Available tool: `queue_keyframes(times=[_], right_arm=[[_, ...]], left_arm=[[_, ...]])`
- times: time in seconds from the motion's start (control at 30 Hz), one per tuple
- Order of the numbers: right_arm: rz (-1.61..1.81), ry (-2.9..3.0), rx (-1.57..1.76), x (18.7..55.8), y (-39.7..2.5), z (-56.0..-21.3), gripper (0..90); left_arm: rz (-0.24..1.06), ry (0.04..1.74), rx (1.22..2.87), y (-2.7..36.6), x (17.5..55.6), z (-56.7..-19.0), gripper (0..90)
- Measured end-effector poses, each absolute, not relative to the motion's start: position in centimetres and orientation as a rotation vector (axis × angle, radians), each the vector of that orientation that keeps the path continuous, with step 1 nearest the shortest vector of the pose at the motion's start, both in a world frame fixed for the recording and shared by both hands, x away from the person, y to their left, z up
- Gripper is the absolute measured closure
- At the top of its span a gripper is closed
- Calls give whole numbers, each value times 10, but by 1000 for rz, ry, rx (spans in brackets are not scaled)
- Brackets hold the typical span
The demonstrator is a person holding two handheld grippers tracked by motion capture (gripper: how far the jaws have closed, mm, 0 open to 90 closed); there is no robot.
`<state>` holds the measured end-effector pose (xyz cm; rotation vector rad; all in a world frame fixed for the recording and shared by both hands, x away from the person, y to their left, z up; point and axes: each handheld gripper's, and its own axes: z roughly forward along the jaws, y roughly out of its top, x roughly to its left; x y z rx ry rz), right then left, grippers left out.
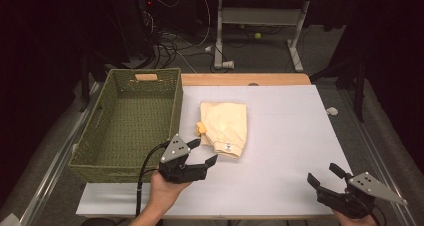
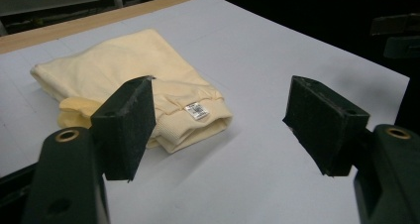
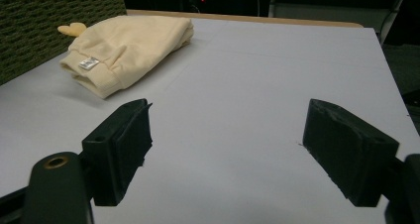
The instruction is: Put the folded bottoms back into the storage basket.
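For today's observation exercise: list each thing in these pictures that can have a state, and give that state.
Garment: folded, flat on the table, beside the basket, untouched.
Basket: upright, nothing inside.
Left gripper: open, holding nothing, just short of the garment.
Right gripper: open, holding nothing, far from the garment.
Table: covered with a white sheet.

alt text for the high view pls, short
A folded cream garment lies on a white table beside an empty green woven basket. The left tongs, open, hover near the garment's near end; the right tongs, also open, sit at the table's near right corner.
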<state>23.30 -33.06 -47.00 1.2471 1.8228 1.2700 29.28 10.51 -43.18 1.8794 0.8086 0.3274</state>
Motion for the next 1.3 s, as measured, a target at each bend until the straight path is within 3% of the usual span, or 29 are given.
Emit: queue_keyframes(times=[0.53,1.3], right_arm=[[1271,1824,1246,233,-331,-470,198],[1277,1836,1243,234,-331,-471,198]], left_arm=[[298,898,1952,79,322,-429,241],[235,1198,2034,56,405,-423,200]])
